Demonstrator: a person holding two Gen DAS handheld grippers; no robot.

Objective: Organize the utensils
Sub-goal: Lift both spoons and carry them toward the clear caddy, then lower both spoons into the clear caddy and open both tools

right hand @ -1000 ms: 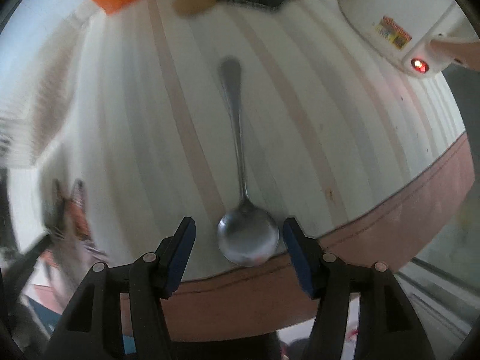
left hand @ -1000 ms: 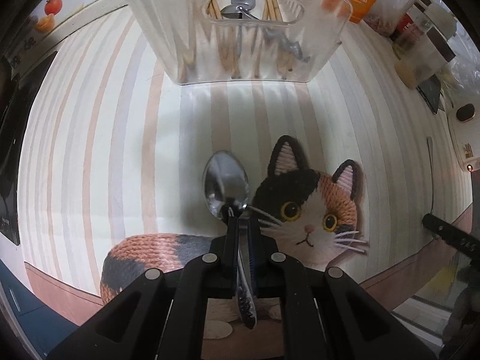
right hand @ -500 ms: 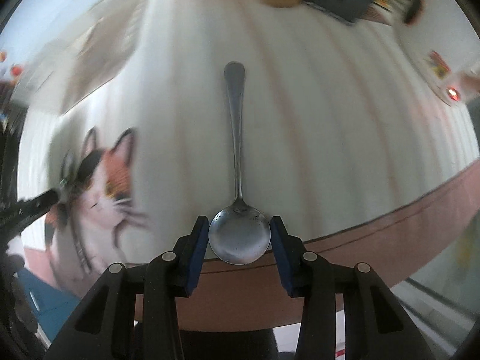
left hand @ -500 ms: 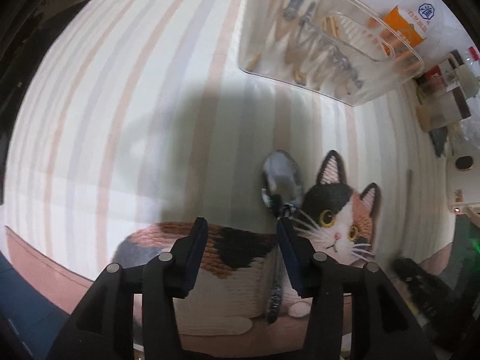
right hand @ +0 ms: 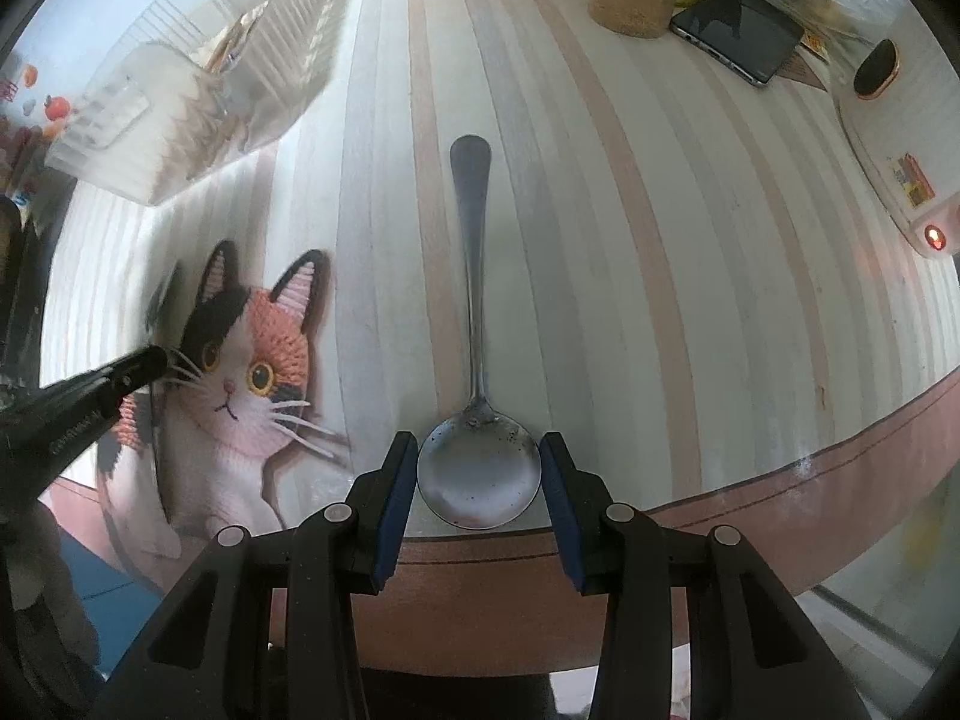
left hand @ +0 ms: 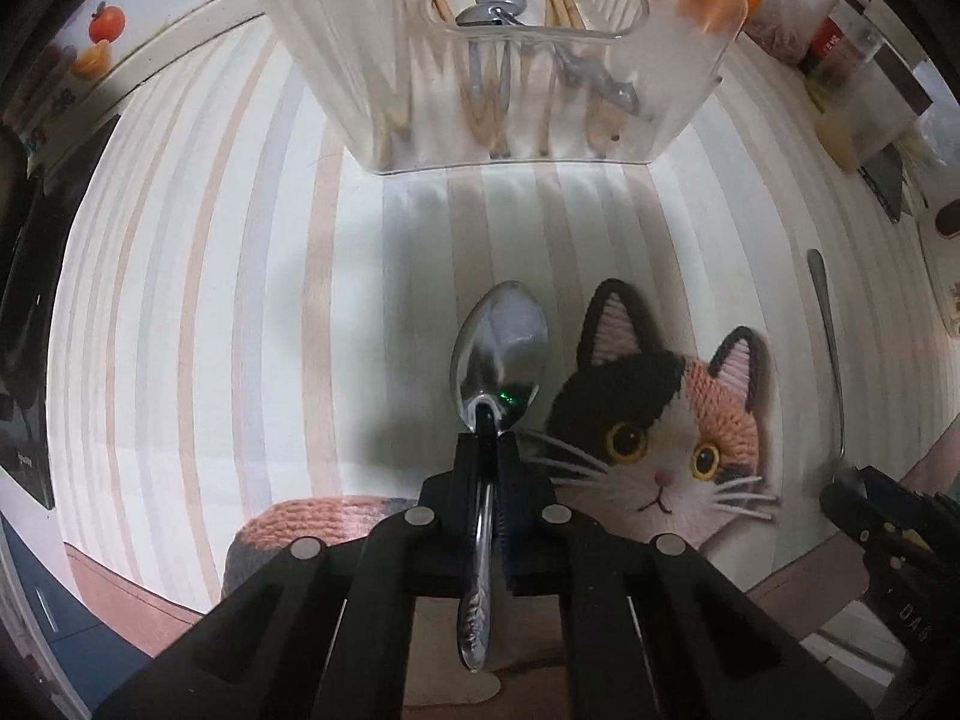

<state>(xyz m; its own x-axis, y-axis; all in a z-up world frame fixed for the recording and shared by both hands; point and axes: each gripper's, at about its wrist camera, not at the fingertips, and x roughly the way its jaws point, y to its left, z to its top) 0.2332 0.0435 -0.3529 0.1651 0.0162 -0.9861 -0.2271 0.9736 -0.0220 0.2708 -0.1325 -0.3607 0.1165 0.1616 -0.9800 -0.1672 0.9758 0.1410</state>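
Low centre of the left wrist view: left gripper [left hand: 487, 450] clamped on a teaspoon [left hand: 498, 354] at its neck, bowl pointing up-frame. Low centre of the right wrist view: right gripper [right hand: 478, 468] pinching a round spoon [right hand: 478, 468] by its bowl, handle running up-frame. Beneath both, striped tablecloth [right hand: 690, 210] with cat print [left hand: 666, 420]. Farther up, clear utensil bin [left hand: 504, 60] with chopsticks and cutlery inside.

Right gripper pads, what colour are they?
Blue pads on the black right gripper, clearest in the right wrist view.

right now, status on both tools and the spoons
Left tool shut on oval spoon. Right tool clamps round spoon bowl, on the mat. Clear caddy ahead, path open.
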